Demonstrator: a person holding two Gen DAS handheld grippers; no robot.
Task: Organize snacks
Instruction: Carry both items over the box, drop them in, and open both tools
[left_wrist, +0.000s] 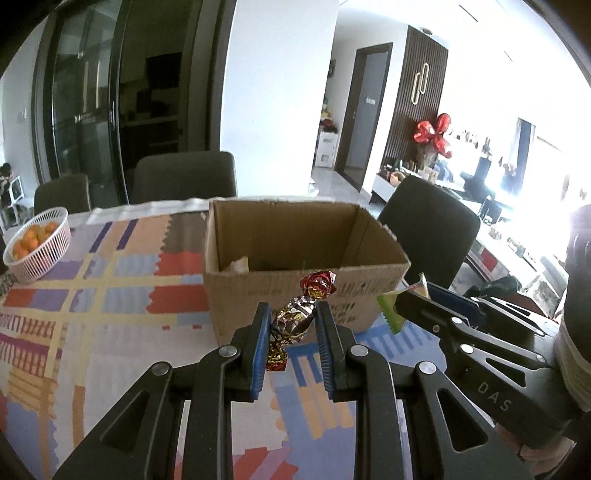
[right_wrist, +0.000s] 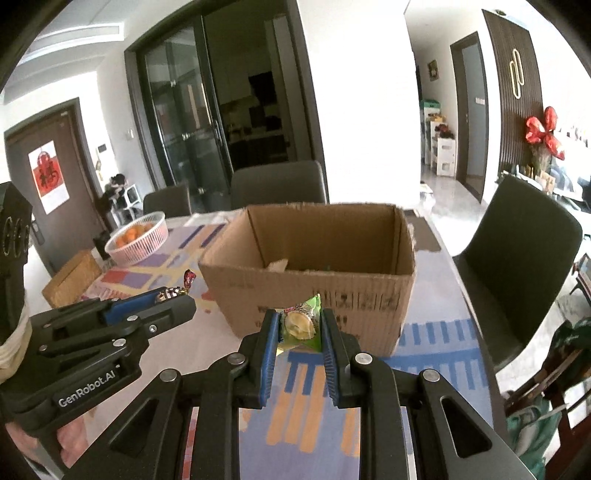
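My left gripper (left_wrist: 291, 314) is shut on a foil-wrapped candy (left_wrist: 295, 321) with red and gold twisted ends, held above the patterned tablecloth just in front of an open cardboard box (left_wrist: 295, 280). My right gripper (right_wrist: 299, 321) is shut on a green snack packet (right_wrist: 301, 325), also close to the near wall of the cardboard box (right_wrist: 314, 295). In the left wrist view the right gripper (left_wrist: 406, 299) comes in from the right with the green packet (left_wrist: 393, 310). In the right wrist view the left gripper (right_wrist: 173, 299) and its candy (right_wrist: 177, 290) appear at the left. Some items lie dimly inside the box.
A white basket of oranges (left_wrist: 38, 243) stands at the table's far left, also in the right wrist view (right_wrist: 138, 238), with a woven box (right_wrist: 72, 278) near it. Dark chairs (left_wrist: 184, 177) stand behind the table and one chair (right_wrist: 517, 266) at its right side.
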